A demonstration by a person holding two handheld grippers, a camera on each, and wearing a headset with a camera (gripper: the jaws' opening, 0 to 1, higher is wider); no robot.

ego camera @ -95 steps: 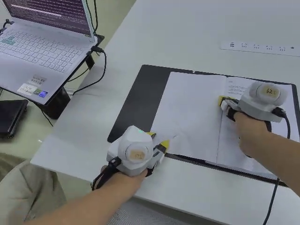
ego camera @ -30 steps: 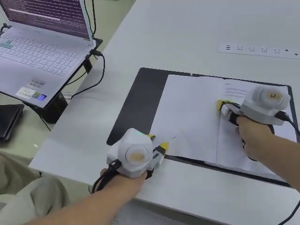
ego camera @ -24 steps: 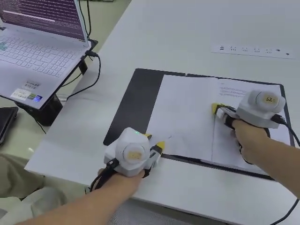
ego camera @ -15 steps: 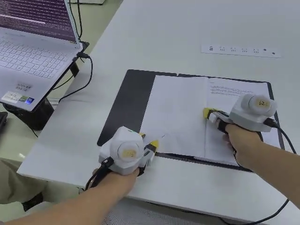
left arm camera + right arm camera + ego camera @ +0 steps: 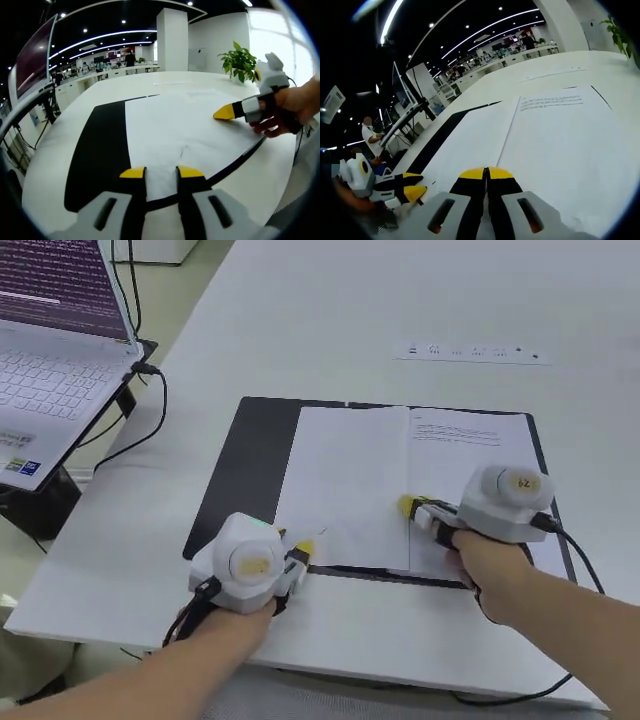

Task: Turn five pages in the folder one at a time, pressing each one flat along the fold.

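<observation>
A black folder lies open on the white table, with a blank left page and a printed right page. My right gripper is shut, its yellow tips pressed down on the fold between the pages, past halfway toward the near edge. My left gripper rests at the near left corner of the blank page. Its jaws stand a little apart, and the page corner shows between them. The right gripper also appears across the page in the left gripper view.
A laptop on a stand sits off the table's left side, with cables hanging by it. A white power strip lies beyond the folder. The table's near edge runs just below both hands.
My right gripper has slid along the fold toward the near edge. The left gripper stays at the page corner. The head camera has shifted, moving the whole scene left.
</observation>
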